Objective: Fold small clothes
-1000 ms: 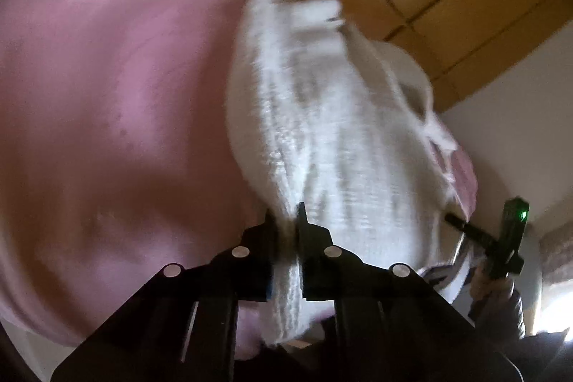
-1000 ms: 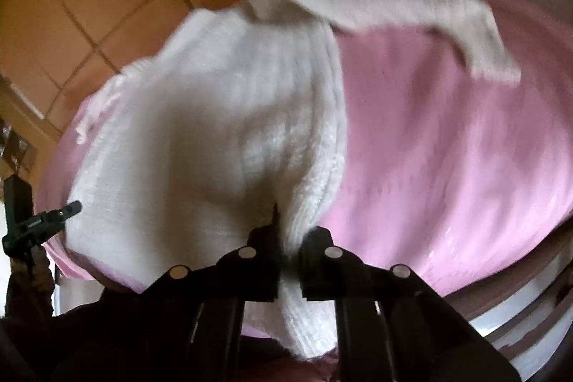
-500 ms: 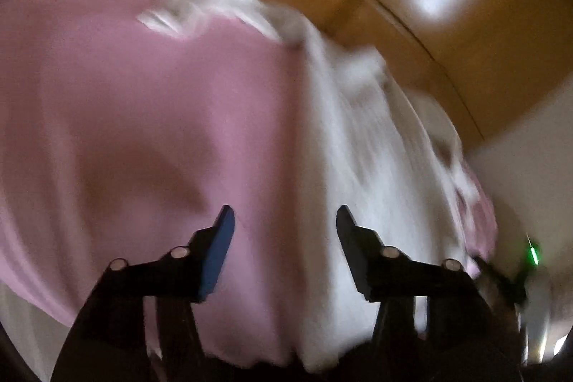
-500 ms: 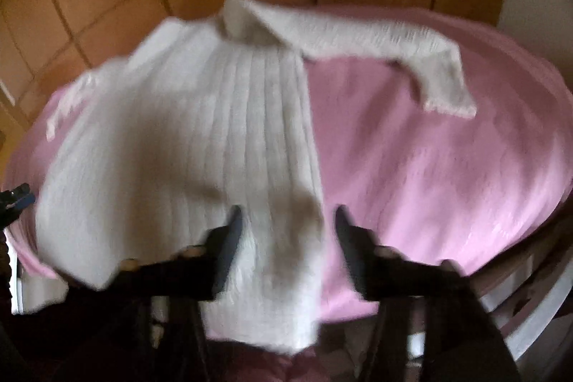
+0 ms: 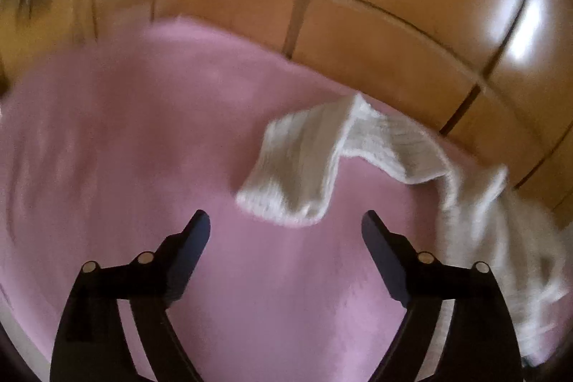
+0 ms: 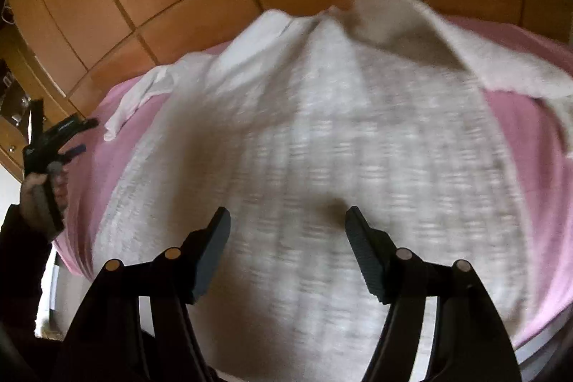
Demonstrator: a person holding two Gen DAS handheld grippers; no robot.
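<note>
White knit sweater (image 6: 322,167) lies spread on the pink cloth (image 5: 143,149), its sleeve (image 5: 304,167) flopped out near the far edge, tiled floor (image 5: 394,24) beyond. Plenty of bare pink lies left of that sleeve. Left gripper (image 5: 284,228) hangs over the cloth, jaws wide apart, nothing between them; right gripper (image 6: 286,224) hovers above the sweater's body, jaws spread too. A second ago both pinched the knit; the jaws have just been opening, and the fabric has dropped flat.
</note>
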